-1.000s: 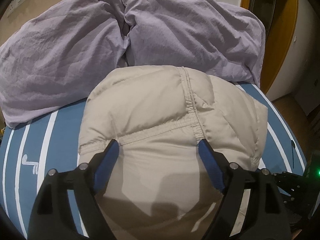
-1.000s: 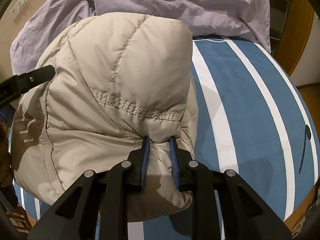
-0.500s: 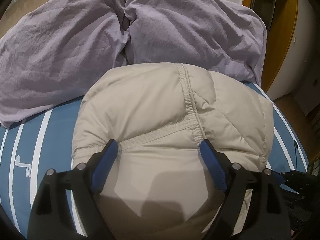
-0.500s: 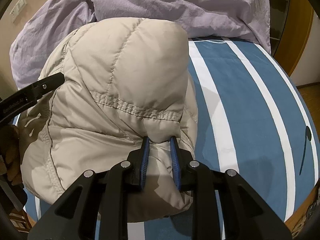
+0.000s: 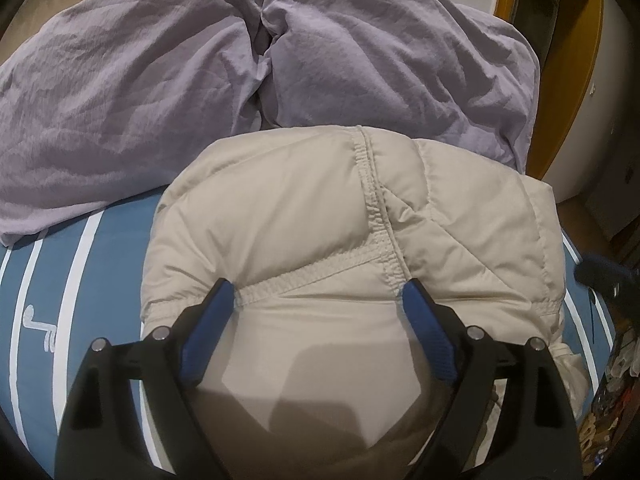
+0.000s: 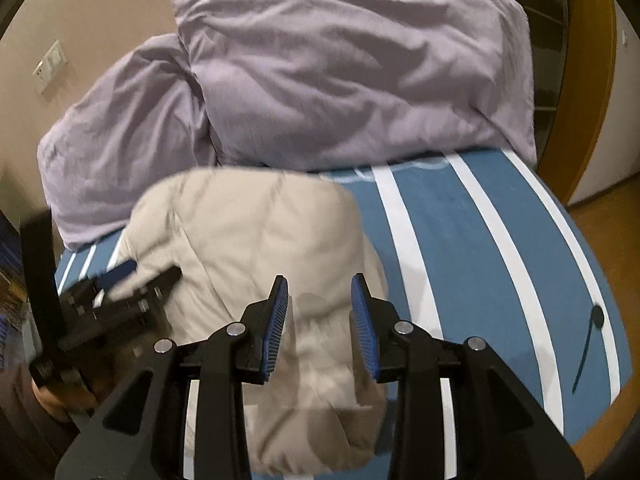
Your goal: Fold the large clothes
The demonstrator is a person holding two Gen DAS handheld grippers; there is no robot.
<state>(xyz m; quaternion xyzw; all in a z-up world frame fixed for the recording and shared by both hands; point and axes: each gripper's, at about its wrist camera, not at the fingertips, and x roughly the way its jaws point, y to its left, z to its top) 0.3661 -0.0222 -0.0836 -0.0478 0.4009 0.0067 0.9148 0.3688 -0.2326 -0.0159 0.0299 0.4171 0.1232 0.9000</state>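
A: Jacket (image 5: 320, 220) lies bundled on the bed (image 6: 500, 240), beside the purple duvet (image 6: 340, 80). Both grippers hold nothing: left gripper (image 5: 318, 300) wide, right gripper (image 6: 320, 300) half-spread.

B: Puffy, light, slippery. Probably best pinched at a stitched seam.

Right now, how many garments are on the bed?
1: a beige puffer jacket bundled on the striped sheet, in front of the lilac duvet. More could be hidden beneath.
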